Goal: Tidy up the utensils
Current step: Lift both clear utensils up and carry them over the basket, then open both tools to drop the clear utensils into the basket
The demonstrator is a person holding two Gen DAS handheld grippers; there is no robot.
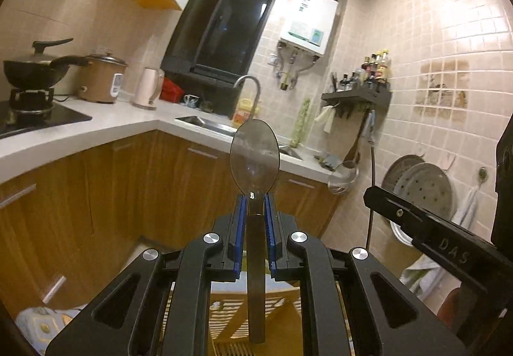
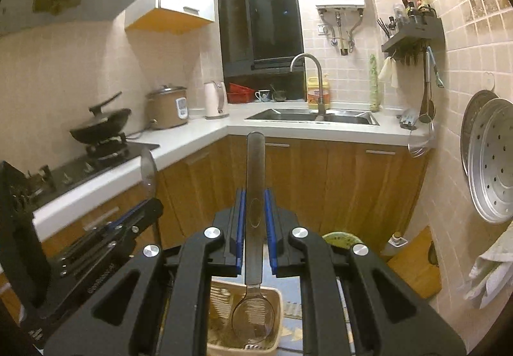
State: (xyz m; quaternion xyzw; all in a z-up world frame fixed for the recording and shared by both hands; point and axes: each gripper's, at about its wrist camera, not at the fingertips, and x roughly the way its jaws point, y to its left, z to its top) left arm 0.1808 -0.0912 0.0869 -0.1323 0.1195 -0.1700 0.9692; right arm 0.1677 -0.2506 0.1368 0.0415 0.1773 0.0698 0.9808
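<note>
My left gripper is shut on the neck of a translucent grey plastic spoon, bowl up and away from me, handle hanging down between the arms. My right gripper is shut on the handle of a second translucent spoon, handle end up, bowl hanging down over a beige slotted utensil basket. The basket also shows under the left gripper. The left gripper and its spoon appear at the left of the right wrist view; the right gripper body shows at the right of the left wrist view.
A white L-shaped counter carries a gas hob with a wok, rice cooker, kettle and sink with tap. Wooden cabinets stand below. Steamer trays, a ladle and a spice shelf hang on the right tiled wall.
</note>
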